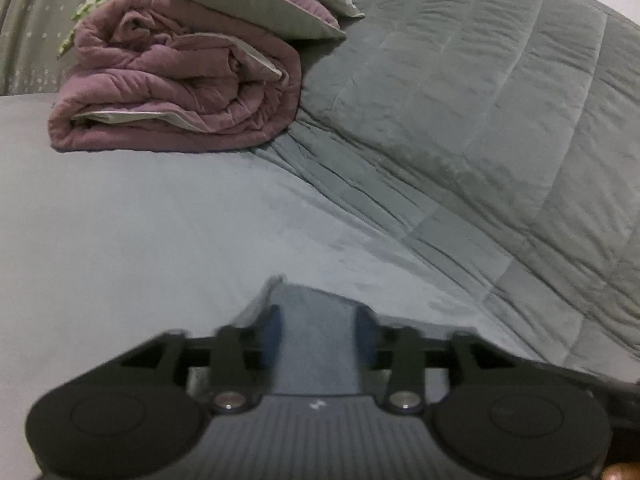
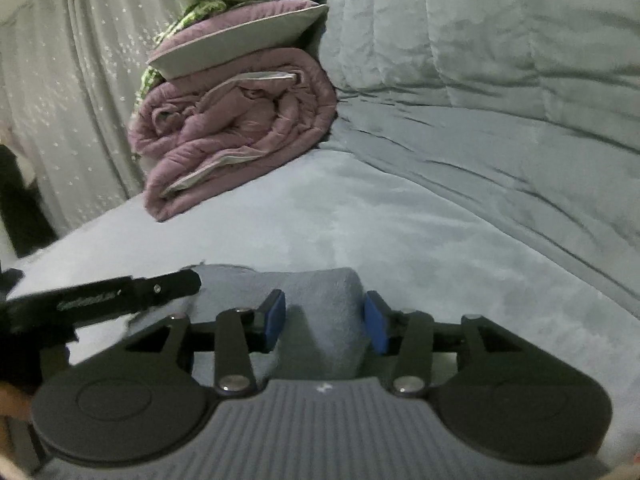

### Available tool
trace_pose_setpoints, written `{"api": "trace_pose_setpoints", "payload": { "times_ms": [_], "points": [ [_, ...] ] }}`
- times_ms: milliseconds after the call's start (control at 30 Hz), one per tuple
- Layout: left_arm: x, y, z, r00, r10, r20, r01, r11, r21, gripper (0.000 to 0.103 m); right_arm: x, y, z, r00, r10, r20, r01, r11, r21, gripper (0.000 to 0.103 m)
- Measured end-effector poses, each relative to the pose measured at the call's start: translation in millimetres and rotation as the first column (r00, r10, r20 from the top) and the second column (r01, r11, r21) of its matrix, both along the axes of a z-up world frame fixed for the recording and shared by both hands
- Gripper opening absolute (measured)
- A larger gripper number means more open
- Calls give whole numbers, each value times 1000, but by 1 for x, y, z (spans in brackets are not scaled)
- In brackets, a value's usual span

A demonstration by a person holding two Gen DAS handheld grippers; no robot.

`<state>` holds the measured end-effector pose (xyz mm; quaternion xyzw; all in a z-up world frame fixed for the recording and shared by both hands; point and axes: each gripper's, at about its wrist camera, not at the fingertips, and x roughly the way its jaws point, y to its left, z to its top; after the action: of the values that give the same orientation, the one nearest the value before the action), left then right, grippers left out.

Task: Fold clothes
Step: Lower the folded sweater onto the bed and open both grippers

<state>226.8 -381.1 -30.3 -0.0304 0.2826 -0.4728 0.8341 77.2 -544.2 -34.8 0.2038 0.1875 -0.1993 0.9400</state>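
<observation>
We've got the right tool (image 2: 325, 320) clamped on a bunched fold of the blue-grey cloth (image 2: 320, 304) right between its pads; the left tool (image 1: 318, 332) pinches the same cloth (image 1: 316, 320) too; folded purple quilt (image 2: 240, 128) sits well ahead, up-left on the bed (image 2: 400, 220).

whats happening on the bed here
A person works two handheld grippers on a bed. Both the left gripper and the right gripper have a bunched fold of a light blue cloth between their jaws. A folded purple quilt with pillows on top sits behind, untouched.
</observation>
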Motion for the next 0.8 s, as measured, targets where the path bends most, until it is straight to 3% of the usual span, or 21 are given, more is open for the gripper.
{"api": "trace_pose_setpoints", "payload": {
  "times_ms": [100,167,367,433,567,700,800],
  "points": [
    [-13,15,13,1000,15,-6,-15,1000,8,54,-3,4,8,1000,8,-9,-8,1000,-4,49],
    [-22,27,17,999,38,-11,-37,998,43,66,-5,7,14,1000,13,-16,-13,1000,-6,49],
    [-45,55,9,995,88,-49,-74,969,237,83,-2,16,23,998,-13,-64,12,1000,-22,52],
    [-50,59,3,993,118,-25,-106,952,289,84,0,23,25,998,-8,-68,6,1000,-29,54],
    [-44,64,5,989,147,-12,-137,940,312,86,5,39,30,996,-7,-87,2,999,-50,56],
    [-45,68,9,988,143,51,-151,920,361,95,9,56,35,991,-33,-127,26,998,-61,65],
    [-43,71,11,988,143,54,-153,914,377,98,4,67,44,990,-51,-133,43,997,-61,80]
  ]
}}
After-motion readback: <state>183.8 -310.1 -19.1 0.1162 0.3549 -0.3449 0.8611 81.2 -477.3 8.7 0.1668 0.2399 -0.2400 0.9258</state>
